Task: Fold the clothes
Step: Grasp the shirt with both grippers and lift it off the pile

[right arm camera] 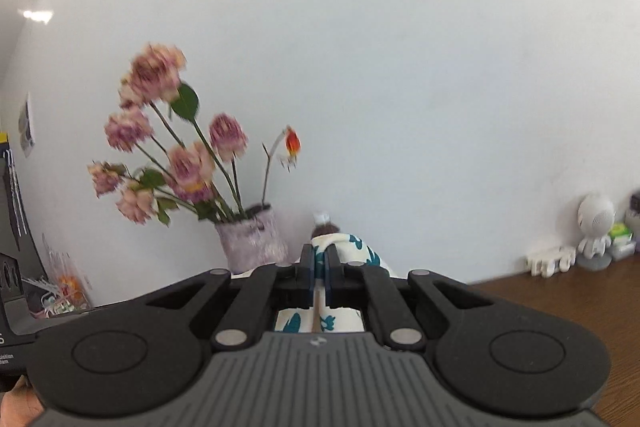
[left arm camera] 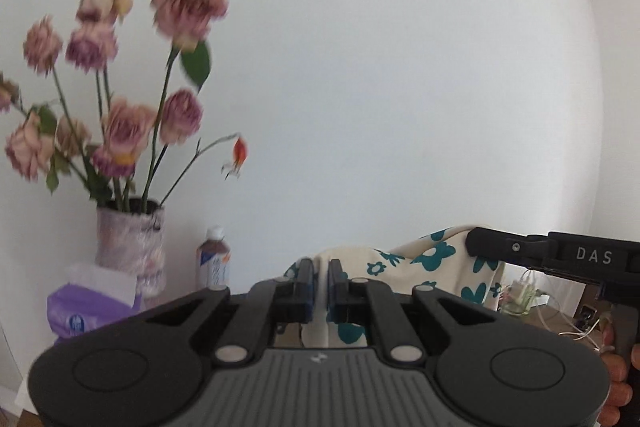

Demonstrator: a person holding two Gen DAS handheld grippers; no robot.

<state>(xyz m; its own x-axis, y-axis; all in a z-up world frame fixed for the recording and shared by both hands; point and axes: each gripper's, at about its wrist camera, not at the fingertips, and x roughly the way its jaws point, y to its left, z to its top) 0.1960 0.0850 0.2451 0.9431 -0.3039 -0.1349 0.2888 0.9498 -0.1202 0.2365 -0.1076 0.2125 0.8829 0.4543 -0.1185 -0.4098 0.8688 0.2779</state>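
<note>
Presently the left gripper (left arm camera: 320, 269) is clamped on a fold of the cream garment with teal flowers (left arm camera: 420, 263), its jaws nearly together. The right gripper (right arm camera: 320, 259) pinches the same cloth likewise; the garment hangs between both, raised off the surface. In the left view the right gripper sits at 3 o'clock, fingers of a hand (left arm camera: 618, 375) below it. At 9 o'clock stand a vase of dried roses (left arm camera: 130, 247), a small bottle (left arm camera: 214, 261) and a purple tissue pack (left arm camera: 92, 303) against a white wall (left arm camera: 400, 87). Only the right view shows the brown wooden surface (right arm camera: 560, 303) and, at 3 o'clock, a white figurine (right arm camera: 594, 231).
</note>
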